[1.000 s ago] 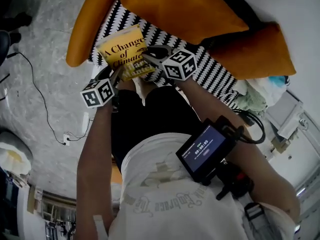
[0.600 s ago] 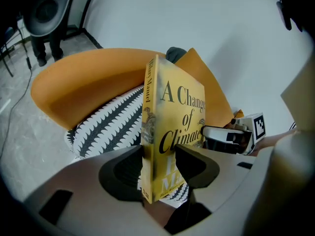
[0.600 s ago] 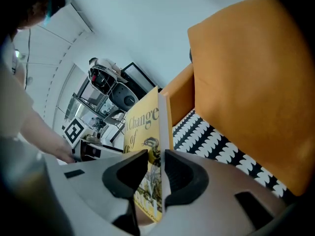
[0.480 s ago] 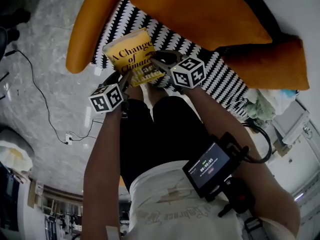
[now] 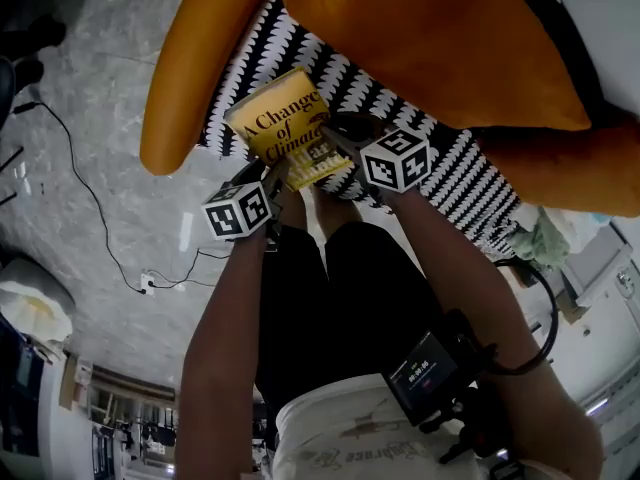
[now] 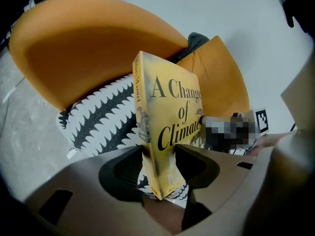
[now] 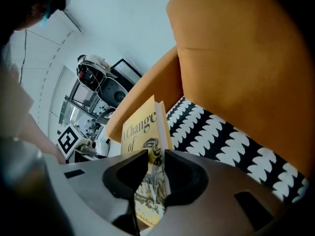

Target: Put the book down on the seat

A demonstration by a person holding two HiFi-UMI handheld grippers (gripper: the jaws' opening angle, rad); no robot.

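Note:
A yellow book (image 5: 292,128) titled "A Change of Climate" is held over the black-and-white patterned seat cushion (image 5: 345,76) of an orange armchair (image 5: 190,58). My left gripper (image 5: 273,175) is shut on the book's spine corner (image 6: 152,151). My right gripper (image 5: 343,133) is shut on its page edge (image 7: 153,166). In the left gripper view the book (image 6: 167,132) stands upright between the jaws, with the cushion (image 6: 106,117) behind it. In the right gripper view the book (image 7: 145,132) sits in front of the cushion (image 7: 221,132). Whether the book touches the seat cannot be told.
The chair's orange backrest (image 5: 440,38) rises behind the seat, its armrest (image 5: 185,88) at the left. A cable (image 5: 95,218) runs across the grey marbled floor (image 5: 90,108). Cloth (image 5: 545,238) and a white box lie at the right. A person's legs (image 5: 340,298) stand before the chair.
Both grippers have carried the book forward and further over the patterned seat. The chair now fills more of the head view.

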